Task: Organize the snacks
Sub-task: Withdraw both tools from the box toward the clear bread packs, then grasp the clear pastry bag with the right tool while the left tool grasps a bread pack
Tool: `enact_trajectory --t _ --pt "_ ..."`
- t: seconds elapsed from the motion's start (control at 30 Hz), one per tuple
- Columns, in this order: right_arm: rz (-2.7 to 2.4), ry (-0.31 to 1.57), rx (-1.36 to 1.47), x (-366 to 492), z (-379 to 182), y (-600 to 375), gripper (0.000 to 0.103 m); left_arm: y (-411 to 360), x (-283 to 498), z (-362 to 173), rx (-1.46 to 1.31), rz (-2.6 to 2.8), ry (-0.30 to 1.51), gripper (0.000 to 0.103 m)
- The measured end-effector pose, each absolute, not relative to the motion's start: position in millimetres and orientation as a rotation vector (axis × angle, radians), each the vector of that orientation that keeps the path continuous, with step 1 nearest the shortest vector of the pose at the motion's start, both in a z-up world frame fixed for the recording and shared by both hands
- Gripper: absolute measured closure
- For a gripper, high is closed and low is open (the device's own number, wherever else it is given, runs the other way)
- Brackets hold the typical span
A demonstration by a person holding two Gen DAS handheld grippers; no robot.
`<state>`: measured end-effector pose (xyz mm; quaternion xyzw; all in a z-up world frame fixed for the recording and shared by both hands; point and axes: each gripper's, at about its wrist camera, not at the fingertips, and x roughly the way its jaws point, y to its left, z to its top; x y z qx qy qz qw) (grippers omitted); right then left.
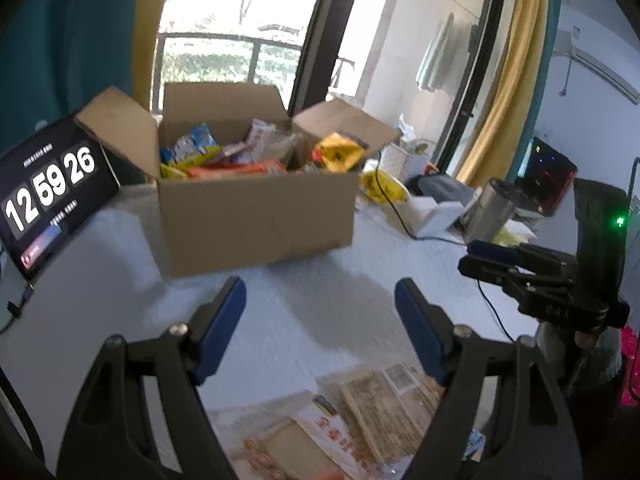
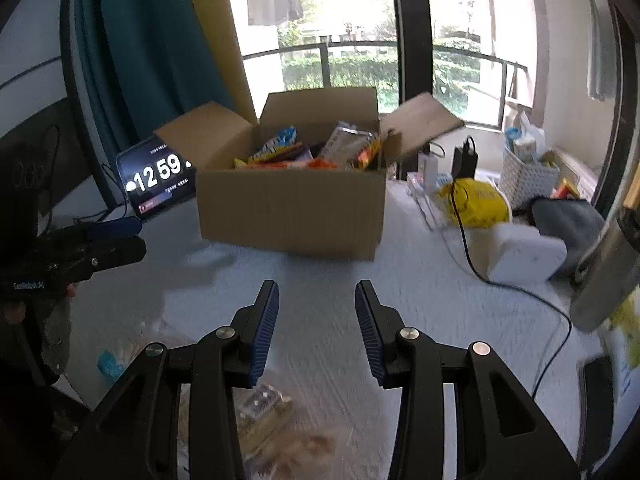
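An open cardboard box [image 1: 256, 216] [image 2: 292, 208] stands on the pale table, filled with colourful snack packets [image 1: 224, 156] [image 2: 304, 152]. My left gripper [image 1: 320, 300] is open above the table in front of the box, nothing between its blue pads. Clear packs of crackers [image 1: 360, 412] lie on the table just under it. My right gripper [image 2: 316, 304] is also open and empty, short of the box. A blurred clear snack pack [image 2: 260, 408] lies below its left finger. Each gripper shows in the other's view, the right gripper [image 1: 520, 268] at the right and the left gripper [image 2: 92, 248] at the left.
A tablet clock [image 1: 48, 192] [image 2: 160, 180] leans left of the box. Right of it are a yellow bag [image 2: 476, 200], a white basket [image 2: 528, 176], a white block [image 2: 524, 256], a metal cup [image 1: 492, 208] and a black cable [image 2: 520, 288] across the table.
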<state>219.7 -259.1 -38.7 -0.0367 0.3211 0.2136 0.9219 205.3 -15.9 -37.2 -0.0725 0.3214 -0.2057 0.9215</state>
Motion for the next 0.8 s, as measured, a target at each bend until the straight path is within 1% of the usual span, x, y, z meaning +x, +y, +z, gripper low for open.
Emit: enact_trajectory --t 0.53,0.8 --pt "0.405 0.733 -0.003 186.3 -69.1 -284.3 0.061 -43.0 165.9 -95.9 -0.128 -0.498 0.818 0.025" --pt "0.395 0.772 0.004 170.8 -82.7 -287.4 0.061 -51.6 137.9 -108.2 -0.079 -0.535 0.836 0.025"
